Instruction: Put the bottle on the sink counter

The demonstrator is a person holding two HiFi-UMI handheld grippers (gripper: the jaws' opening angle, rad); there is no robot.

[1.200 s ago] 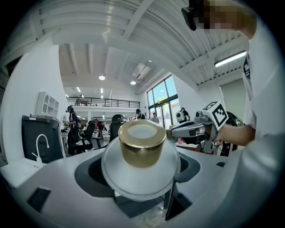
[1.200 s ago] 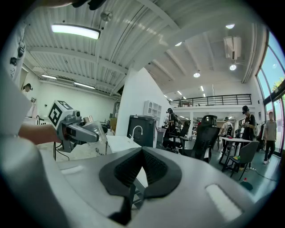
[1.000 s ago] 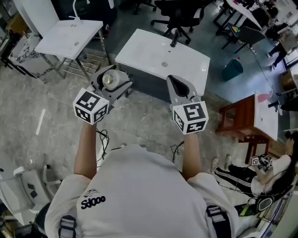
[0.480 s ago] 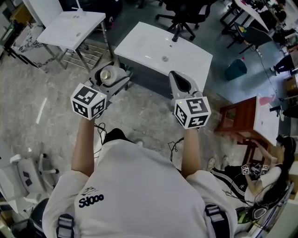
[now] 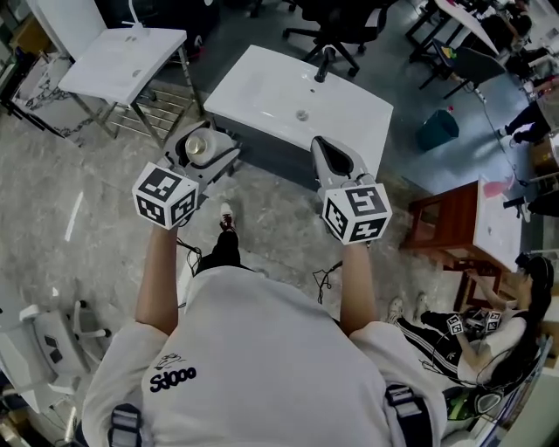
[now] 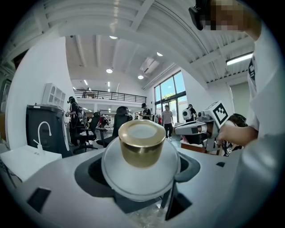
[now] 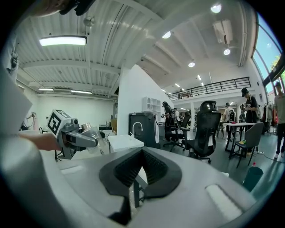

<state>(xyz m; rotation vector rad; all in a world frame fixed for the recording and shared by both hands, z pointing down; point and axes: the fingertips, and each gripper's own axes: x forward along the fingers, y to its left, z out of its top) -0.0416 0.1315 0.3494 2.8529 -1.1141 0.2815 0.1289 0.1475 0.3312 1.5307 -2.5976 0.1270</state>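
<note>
A clear bottle with a gold cap point(image 5: 198, 147) is held upright, cap up, in my left gripper point(image 5: 210, 144), whose jaws are shut on its body. In the left gripper view the gold cap point(image 6: 141, 143) and white shoulder fill the space between the dark pads point(image 6: 91, 174). The white sink counter point(image 5: 349, 105) with a black faucet point(image 5: 324, 63) stands just ahead of both grippers. My right gripper point(image 5: 325, 150) hangs beside the left one, near the counter's front edge, shut and holding nothing. The right gripper view shows its pads point(image 7: 129, 171) meeting at the tips.
A second white sink point(image 5: 127, 59) on a metal frame stands at the back left. A wooden stool point(image 5: 441, 229) is at the right, with a seated person point(image 5: 489, 336) beyond it. Office chairs point(image 5: 327, 26) and a teal bin point(image 5: 435, 131) lie behind the counter.
The person has stepped forward, and a foot now shows below the grippers. Both grippers have kept their grip and pose. The sink counter has shifted slightly left in view.
</note>
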